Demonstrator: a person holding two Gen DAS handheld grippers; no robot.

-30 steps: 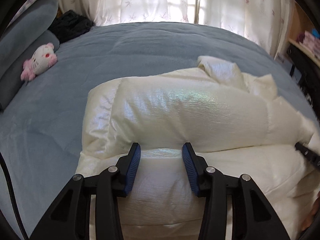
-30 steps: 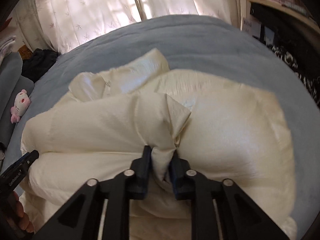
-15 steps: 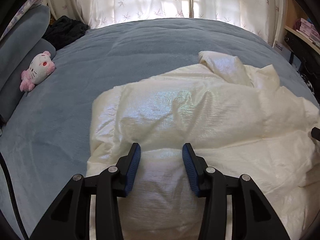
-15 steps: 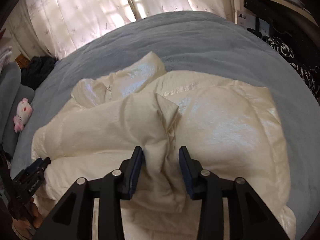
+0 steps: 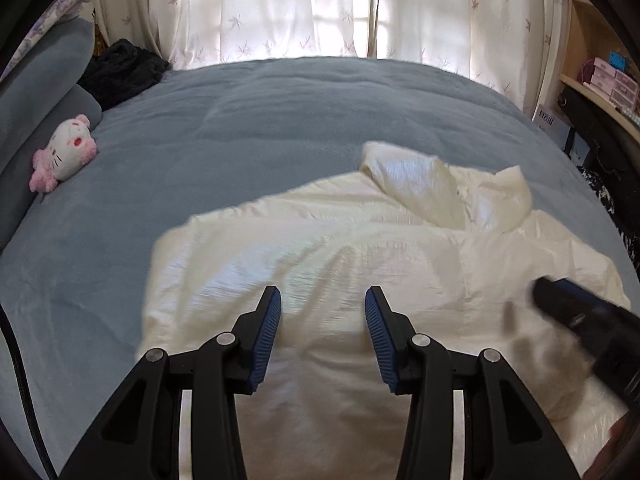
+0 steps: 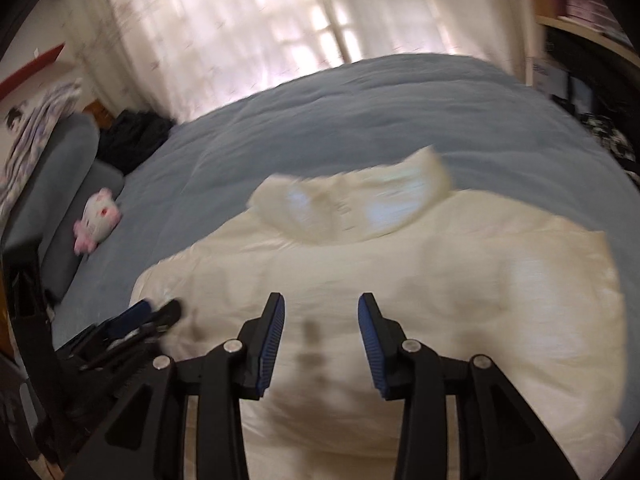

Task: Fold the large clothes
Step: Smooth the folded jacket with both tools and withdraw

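Note:
A cream puffy jacket (image 5: 360, 264) lies folded on the grey-blue bed (image 5: 248, 128), its hood or collar bunched at the far end (image 5: 420, 184). It also shows in the right wrist view (image 6: 440, 280), blurred. My left gripper (image 5: 323, 300) is open and empty, held above the jacket's near part. My right gripper (image 6: 321, 308) is open and empty, also above the jacket. The right gripper shows in the left wrist view (image 5: 580, 320) at the right, and the left gripper shows in the right wrist view (image 6: 136, 320) at the lower left.
A pink and white plush toy (image 5: 64, 152) lies at the bed's left by grey pillows (image 5: 36, 92). A black garment (image 5: 120, 68) sits at the far left corner. Curtains (image 5: 320, 8) hang behind the bed. Shelves with boxes (image 5: 604, 80) stand on the right.
My right gripper opened and let go of the jacket fold, which dropped flat. Both grippers lifted and pulled back from the jacket; the right view is blurred by motion.

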